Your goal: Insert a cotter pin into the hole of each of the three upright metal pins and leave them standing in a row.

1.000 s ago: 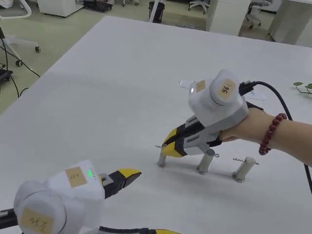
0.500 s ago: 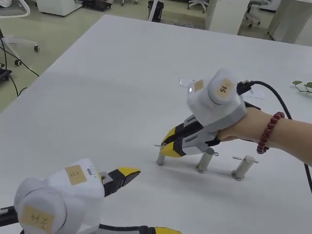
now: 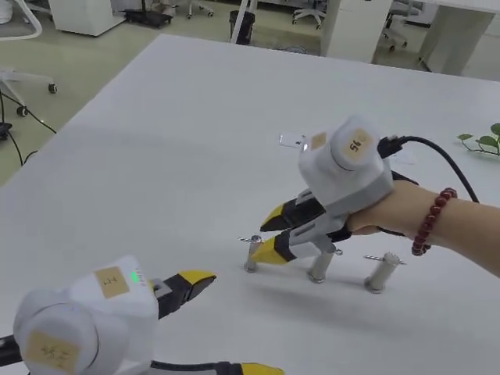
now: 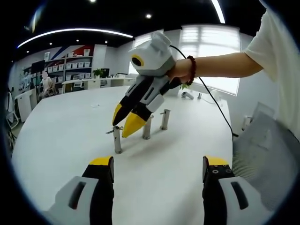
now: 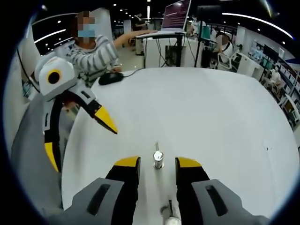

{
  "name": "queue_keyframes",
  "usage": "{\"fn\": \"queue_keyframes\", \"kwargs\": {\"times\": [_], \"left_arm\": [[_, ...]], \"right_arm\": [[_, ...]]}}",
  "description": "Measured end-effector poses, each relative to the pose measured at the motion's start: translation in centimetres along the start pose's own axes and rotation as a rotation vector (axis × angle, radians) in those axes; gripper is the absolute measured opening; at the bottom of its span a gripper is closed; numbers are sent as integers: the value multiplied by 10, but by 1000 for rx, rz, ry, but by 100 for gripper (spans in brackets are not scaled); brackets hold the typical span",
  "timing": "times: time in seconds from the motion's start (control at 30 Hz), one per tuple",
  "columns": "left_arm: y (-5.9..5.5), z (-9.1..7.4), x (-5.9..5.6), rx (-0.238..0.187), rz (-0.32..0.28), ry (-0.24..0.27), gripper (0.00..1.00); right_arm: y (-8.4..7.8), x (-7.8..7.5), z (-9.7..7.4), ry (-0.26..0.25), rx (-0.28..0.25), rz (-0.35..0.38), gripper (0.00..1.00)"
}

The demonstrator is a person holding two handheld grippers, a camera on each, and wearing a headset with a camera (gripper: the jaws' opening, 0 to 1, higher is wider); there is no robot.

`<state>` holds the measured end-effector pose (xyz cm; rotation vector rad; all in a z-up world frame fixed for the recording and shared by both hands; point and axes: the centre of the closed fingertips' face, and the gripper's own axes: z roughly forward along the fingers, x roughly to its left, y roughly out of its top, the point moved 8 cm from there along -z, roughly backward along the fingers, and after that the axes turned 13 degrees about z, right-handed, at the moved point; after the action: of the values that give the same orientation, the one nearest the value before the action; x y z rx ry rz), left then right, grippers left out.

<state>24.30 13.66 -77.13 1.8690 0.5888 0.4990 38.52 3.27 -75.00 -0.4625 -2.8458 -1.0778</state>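
While the left gripper [image 3: 234, 322] is idling at 7 o'clock in the head view, much as it was a second ago, its jaws are standing wide apart and holding nothing. In its own view [image 4: 157, 164] they are framing bare worktop [image 3: 156, 141].

Moving right, the leftmost pin [image 3: 251, 254] is standing upright at about 6 o'clock, with a cotter pin [image 3: 244, 238] sitting through its top. This is where the change is. Half a second ago the jaws of the right gripper [image 3: 264, 238] were pinched together at that cotter pin. Now they are parting, one tip above the pin head and one beside it, and gripping nothing. In the right gripper view [image 5: 158, 164] the pin [image 5: 158, 159] is showing in the gap, touching neither jaw. I am judging that as a release.

Further right, at 5 o'clock, the middle pin [image 3: 319, 267] and the rightmost pin [image 3: 380, 273] are each carrying a wire too. All three are standing in a row, so I am taking the task as almost finished, with only a clean withdrawal remaining.

As for writing, a tan sticker [image 3: 361, 144] on the right gripper's round cap is bearing handwritten digits that I am reading as "56", without certainty. The left gripper's stickers [image 3: 111, 281] are too blurred to read. I am finding no brand name.
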Motion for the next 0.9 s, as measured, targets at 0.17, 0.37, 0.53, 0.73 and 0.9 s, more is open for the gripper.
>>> {"fn": "queue_keyframes", "kwargs": {"times": [0.17,0.37,0.53,0.73,0.9], "left_arm": [[4,-1,1,-9,-10,8,79],[7,-2,1,-9,-27,21,79],[11,-4,3,-6,-41,33,80],[15,-7,4,7,-33,42,80],[18,-7,3,7,-32,44,81]], "right_arm": [[-3,2,-9,-13,-19,41,38],[-12,5,-26,-33,-49,101,46],[-23,8,-41,-62,-75,138,49],[-37,11,-60,-105,-97,167,53],[-52,13,-76,-159,-133,204,54]]}}
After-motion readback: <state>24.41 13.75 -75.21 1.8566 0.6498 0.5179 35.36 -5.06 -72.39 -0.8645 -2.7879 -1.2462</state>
